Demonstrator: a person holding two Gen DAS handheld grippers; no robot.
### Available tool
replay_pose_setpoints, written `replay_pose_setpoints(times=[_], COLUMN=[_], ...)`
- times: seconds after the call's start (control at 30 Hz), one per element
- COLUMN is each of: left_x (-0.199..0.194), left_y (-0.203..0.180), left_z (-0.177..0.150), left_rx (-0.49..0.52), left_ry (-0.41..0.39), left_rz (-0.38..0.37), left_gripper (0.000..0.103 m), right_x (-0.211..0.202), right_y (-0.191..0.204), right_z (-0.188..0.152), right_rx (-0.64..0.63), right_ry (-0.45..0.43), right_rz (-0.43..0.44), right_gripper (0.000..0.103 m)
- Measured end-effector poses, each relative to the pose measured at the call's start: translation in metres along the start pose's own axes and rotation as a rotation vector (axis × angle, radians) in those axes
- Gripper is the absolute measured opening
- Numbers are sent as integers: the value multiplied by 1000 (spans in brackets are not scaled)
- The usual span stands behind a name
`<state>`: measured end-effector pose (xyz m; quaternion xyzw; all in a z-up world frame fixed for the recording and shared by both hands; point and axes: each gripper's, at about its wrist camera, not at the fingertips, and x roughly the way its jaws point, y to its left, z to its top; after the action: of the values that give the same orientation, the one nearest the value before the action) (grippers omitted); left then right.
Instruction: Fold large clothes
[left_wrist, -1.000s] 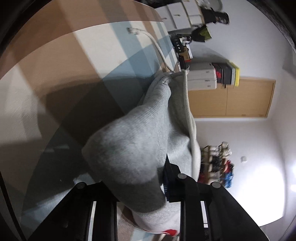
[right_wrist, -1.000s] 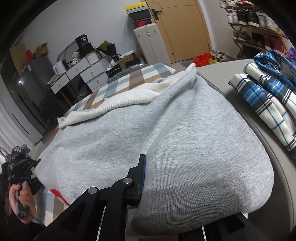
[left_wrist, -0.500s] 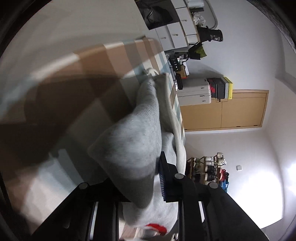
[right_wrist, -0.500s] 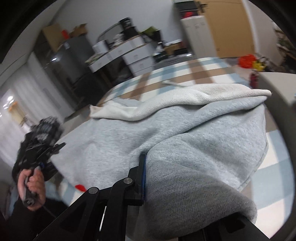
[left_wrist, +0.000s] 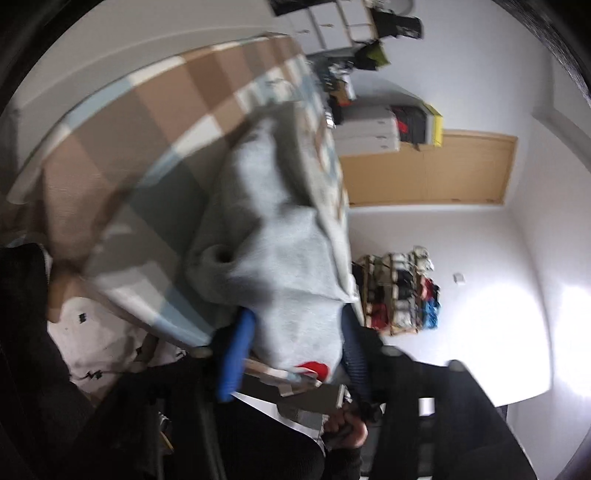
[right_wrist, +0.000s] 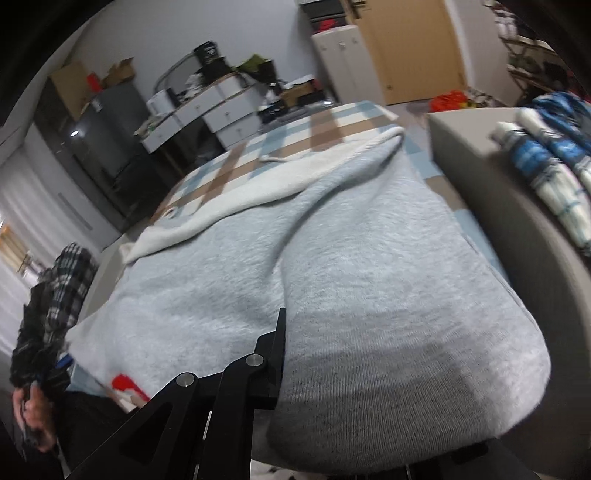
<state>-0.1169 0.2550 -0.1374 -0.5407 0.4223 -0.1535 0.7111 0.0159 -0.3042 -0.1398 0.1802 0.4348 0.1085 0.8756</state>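
1. Left wrist view, which is badly blurred: my left gripper has its two blue-padded fingers apart, with a bunch of the light grey fleece sweatshirt lying between them at lower centre. I cannot tell whether they pinch it.
2. The sweatshirt runs from there up the middle of the frame over the brown, blue and white checked bed cover. A red patch shows at its lower edge.
3. At right centre is a tan wooden door.
4. Right wrist view: my right gripper is clamped on a thick fold of the sweatshirt, which fills the centre and lower right; only its black left finger shows.
5. At far right, folded blue plaid clothes lie on a grey-brown surface.
6. At lower left, my left hand holds the other gripper.
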Motion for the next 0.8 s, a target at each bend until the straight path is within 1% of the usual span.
replay_pose_setpoints(times=[0.03,0.07,0.1,0.17,0.2,0.23,0.27,0.3,0.37,0.43,0.47,0.5,0.53,0.6,0.63,0.67,0.73,0.77,0.8], left_x=[-1,-2,-4,-8,-9,-8,-6,-3,4,21,35,44,59,84,105,111,136,141,148], left_y=[-5,-9,-13,-22,-29,-35,-43,-50,-61,-68,-73,-75,-80,-88,-90,-89,-83,-78,-69], left_z=[0,-1,-3,-8,-10,-12,-13,-14,-14,-6,2,8,16,26,33,34,41,42,44], left_rx=[10,15,22,42,68,95,120,146,197,233,218,207,223,264,280,291,308,297,288], left_ry=[3,-2,5,-7,-8,1,4,2,15,61,63,58,57,52,65,74,96,113,140], left_rz=[2,14,28,140,124,108,116,127,133,129,156,176,192,226,225,214,209,203,193], left_gripper=[64,69,70,70,71,72,78,82,82,82,82,82,82,82,82,82,82,82,82], right_x=[0,2,4,0,-8,-17,-27,-36,-52,-67,-75,-82,-88,-97,-97,-94,-73,-58,-37], right_y=[-4,-8,-10,-15,-16,-17,-17,-16,-9,5,15,27,37,66,79,87,109,115,120], right_z=[0,1,1,-1,-2,-3,-3,-4,-3,3,10,17,21,38,46,51,62,67,71], right_rx=[10,19,17,21,17,6,-7,-19,-56,-97,-123,-151,-172,-222,-248,-269,-332,-354,-372], right_ry=[4,20,42,66,66,56,48,44,25,-4,-39,-77,-107,-176,-191,-192,-145,-112,-57], right_rz=[-15,-49,-73,-90,-96,-91,-101,-130,-176,-201,-210,-207,-204,-179,-159,-148,-135,-140,-144], right_gripper=[9,10,12,16,19,19,22,26,27,27,27,30,34,60,64,65,67,69,70])
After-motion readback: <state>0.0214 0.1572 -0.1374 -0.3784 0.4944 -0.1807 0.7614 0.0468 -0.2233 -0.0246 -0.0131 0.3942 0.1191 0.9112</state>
